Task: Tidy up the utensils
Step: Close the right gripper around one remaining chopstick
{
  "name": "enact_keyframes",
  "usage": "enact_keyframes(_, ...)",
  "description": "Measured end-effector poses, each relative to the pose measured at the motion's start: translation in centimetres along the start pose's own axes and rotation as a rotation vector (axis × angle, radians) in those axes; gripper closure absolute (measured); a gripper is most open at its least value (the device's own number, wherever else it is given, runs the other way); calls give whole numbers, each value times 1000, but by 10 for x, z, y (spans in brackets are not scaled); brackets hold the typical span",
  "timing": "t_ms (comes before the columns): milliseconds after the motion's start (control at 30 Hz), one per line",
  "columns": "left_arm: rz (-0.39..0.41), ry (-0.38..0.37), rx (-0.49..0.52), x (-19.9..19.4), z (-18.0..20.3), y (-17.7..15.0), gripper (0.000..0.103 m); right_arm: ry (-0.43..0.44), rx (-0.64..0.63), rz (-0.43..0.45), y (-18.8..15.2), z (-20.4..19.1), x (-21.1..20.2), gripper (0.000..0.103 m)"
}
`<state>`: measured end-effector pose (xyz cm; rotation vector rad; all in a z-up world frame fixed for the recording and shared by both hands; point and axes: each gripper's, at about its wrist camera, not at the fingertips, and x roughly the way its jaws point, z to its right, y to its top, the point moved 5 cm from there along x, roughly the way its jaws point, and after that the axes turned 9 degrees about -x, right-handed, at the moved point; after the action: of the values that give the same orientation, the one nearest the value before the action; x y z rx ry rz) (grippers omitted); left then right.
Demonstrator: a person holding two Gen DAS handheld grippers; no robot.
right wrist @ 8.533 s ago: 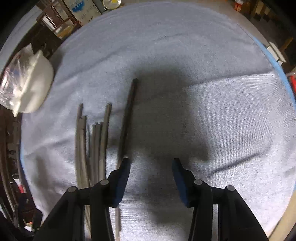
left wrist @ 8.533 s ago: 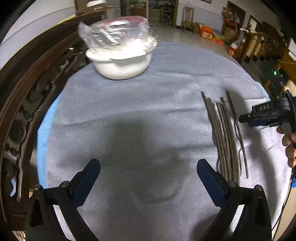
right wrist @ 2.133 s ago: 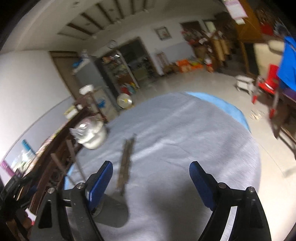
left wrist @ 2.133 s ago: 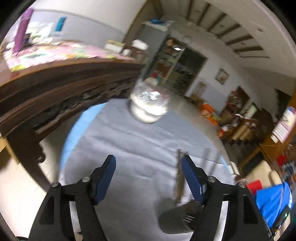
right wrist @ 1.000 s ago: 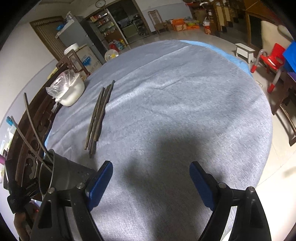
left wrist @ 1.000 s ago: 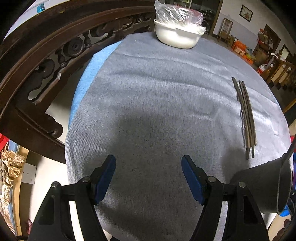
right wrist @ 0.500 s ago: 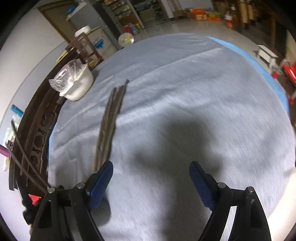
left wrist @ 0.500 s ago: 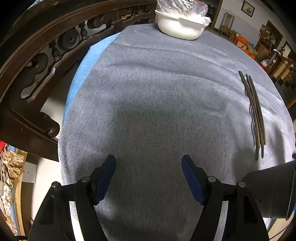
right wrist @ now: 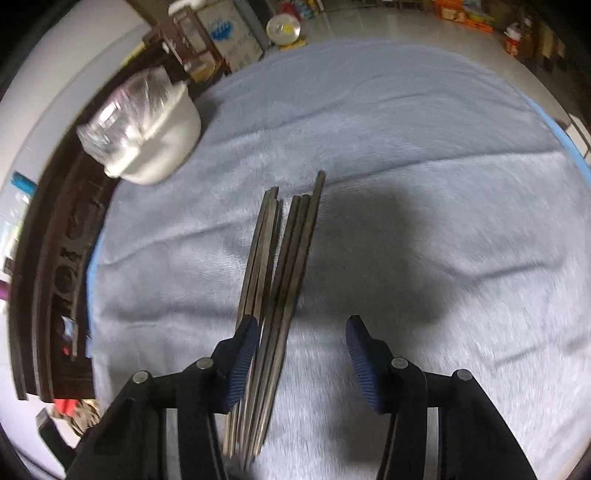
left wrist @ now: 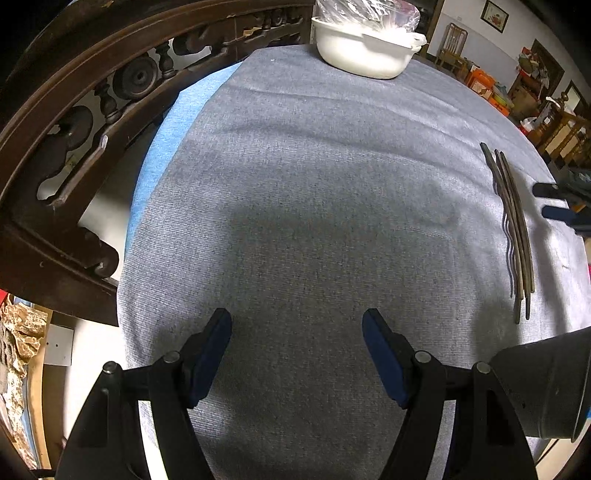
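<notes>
Chopsticks (right wrist: 280,280) — just inside the spread right tongs' (right wrist: 301,354) left finger

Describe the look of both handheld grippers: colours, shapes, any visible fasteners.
The left gripper and right gripper look alike: black angular plastic arms with round silver pivot pins, ending in dark blue finger pads. The right pads show fine ribbing. No cables, sleeves or markings show.

a lived-in home, dining corner of a big open room

i'm over a round table (left wrist: 295,184) under grey cloth, a carved dark wooden chair back (left wrist: 74,110) beside it, a white bowl (left wrist: 364,55) under plastic wrap, chopsticks (right wrist: 280,280), and framed pictures (left wrist: 494,16), chairs and clutter along the far wall.
</notes>
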<state>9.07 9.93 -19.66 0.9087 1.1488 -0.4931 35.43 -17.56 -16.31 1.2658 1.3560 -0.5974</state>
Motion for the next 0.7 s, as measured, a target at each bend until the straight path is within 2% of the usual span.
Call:
enact_keyframes(67,0,0,3,0,-1,1,29,-30,-20,-15,6,-4,9,51)
enact_keyframes(200,-1,3,2,-1,-3,3,29,-64,-29,-73,12,-6,27,64)
enact_keyframes(267,0,3,-6,-1,-5,3,29,-48,-24,-80,13,-6,32,67)
enact_keyframes(333,-1,2,-12,0,-6,5,29,-19,-25,-85,13,-8,34,81)
enact_keyframes(433,-3,8,-6,1,-5,7,29,-87,-80,-89,13,-6,29,85)
enact_keyframes(533,-2,9,-10,2,-5,8,29,-149,-80,-70,13,10,16,85)
enact_keyframes(567,-2,11,-12,1,-4,7,29,-117,-81,-60,13,11,12,82)
enact_keyframes(600,-3,13,-12,2,-4,8,29,-37,-85,-54,13,11,8,82)
enact_keyframes(700,-10,11,-1,5,0,11,29,62,-64,-78,11,15,0,80)
